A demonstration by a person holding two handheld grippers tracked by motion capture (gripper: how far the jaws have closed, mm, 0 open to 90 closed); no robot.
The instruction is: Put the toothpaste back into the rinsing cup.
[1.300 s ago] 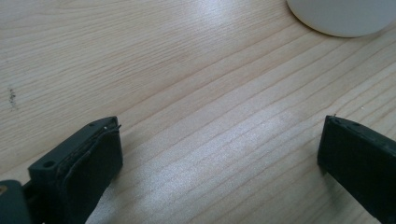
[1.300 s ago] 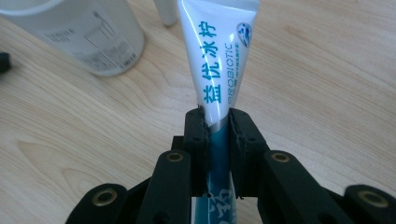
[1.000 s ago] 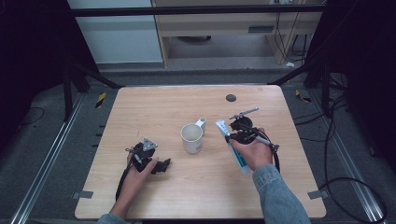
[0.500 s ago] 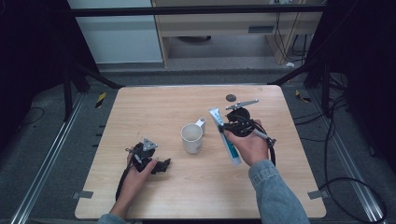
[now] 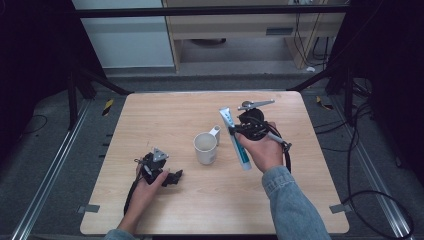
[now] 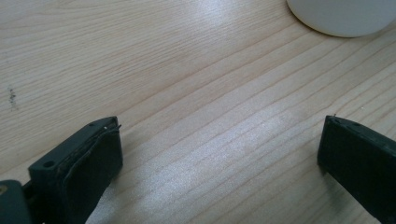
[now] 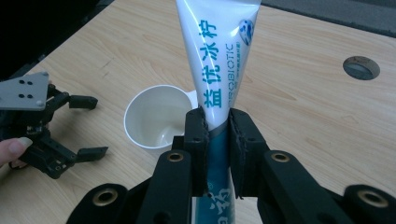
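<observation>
A pale wooden table (image 5: 165, 120) stood on grey carpet, with dark frame bars around it and a light cabinet wall across the top of the frame.

Nearest the bottom edge of the high view, two forearms came in, the one at lower right in a denim sleeve (image 5: 287, 200). At lower left, our left gripper (image 5: 174, 176) rested on the wood under the hand, its grey three-cornered plate on top. In the left gripper view its jaws stood wide apart with nothing but bare wood grain between them, and a curve of white mug filled the upper right corner.

Just right of centre in the high view, our right gripper (image 5: 235, 132) was clenched on a toothpaste tube (image 5: 237, 142). In the right gripper view, the two black pads pressed the tube (image 7: 212, 70) from both sides, about where its white part met the teal part. The white, flat crimped end rose to the top of that frame; the teal end ran down behind the jaws. In the high view the tube sloped from upper left to lower right, beside the mug and clear of it.

The white mug (image 5: 206, 147) stood upright and empty at centre, handle toward the upper right. Beyond it, a round grommet hole (image 7: 360, 67) sat in the table near the far edge.
</observation>
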